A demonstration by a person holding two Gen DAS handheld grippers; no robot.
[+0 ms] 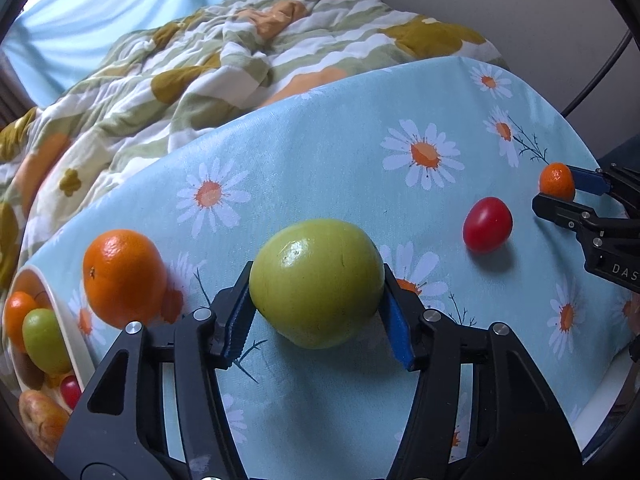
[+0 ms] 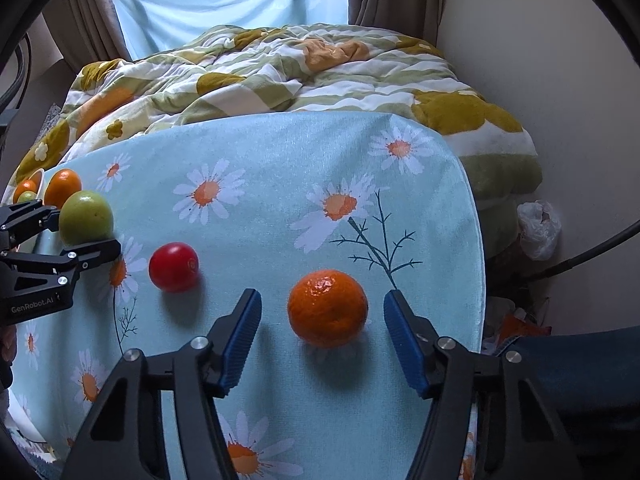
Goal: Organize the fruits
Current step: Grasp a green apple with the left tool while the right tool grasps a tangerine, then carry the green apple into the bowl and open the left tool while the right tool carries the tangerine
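Note:
My left gripper (image 1: 316,312) is shut on a green apple (image 1: 316,282) resting on the daisy tablecloth (image 1: 320,168); it also shows in the right wrist view (image 2: 86,218). An orange (image 1: 124,278) lies to its left, beside a white bowl (image 1: 78,344) of several fruits. A red tomato (image 1: 487,223) lies to the right. My right gripper (image 2: 322,328) is open, its blue pads on either side of a small mandarin (image 2: 327,308) without touching it. The tomato (image 2: 174,267) lies left of it.
A flowered quilt (image 2: 280,72) covers the bed beyond the table's far edge. The table's right edge (image 2: 478,260) drops off close to the mandarin, with a white plastic bag (image 2: 538,230) and clutter on the floor below. A black cable (image 2: 592,252) runs at the right.

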